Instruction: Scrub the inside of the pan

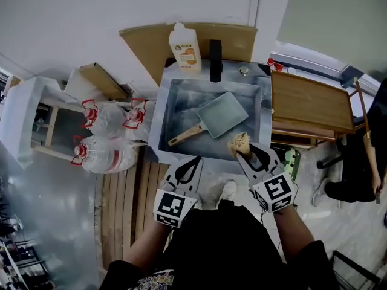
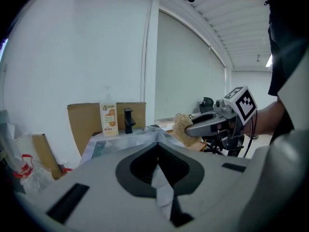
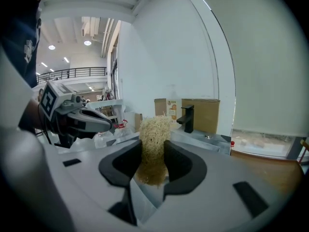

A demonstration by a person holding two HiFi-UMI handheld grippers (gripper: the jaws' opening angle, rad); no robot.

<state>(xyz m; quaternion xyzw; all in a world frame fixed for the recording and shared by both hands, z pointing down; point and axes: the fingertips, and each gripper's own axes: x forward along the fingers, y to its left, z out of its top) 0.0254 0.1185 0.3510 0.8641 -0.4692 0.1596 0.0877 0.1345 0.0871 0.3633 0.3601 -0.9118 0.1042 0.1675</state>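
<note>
A square grey pan point(image 1: 221, 114) with a wooden handle point(image 1: 184, 136) lies in the steel sink point(image 1: 162, 128), its handle pointing to the near left. My right gripper point(image 1: 240, 151) hangs over the sink's near right corner, shut on a tan fibrous scrubber point(image 1: 239, 142) point(image 3: 153, 138) that sticks up between the jaws. My left gripper point(image 1: 195, 160) hovers at the sink's near edge, its jaws shut and empty point(image 2: 157, 161). From the left gripper view, the right gripper point(image 2: 190, 128) and its scrubber point(image 2: 181, 128) show to the right.
A soap bottle point(image 1: 184, 49) and a black tap point(image 1: 215, 60) stand at the sink's far edge before a cardboard sheet point(image 1: 145, 41). A wooden table point(image 1: 309, 101) adjoins the right side. Bagged water bottles point(image 1: 109, 138) lie at the left, by wooden floor slats point(image 1: 124, 210).
</note>
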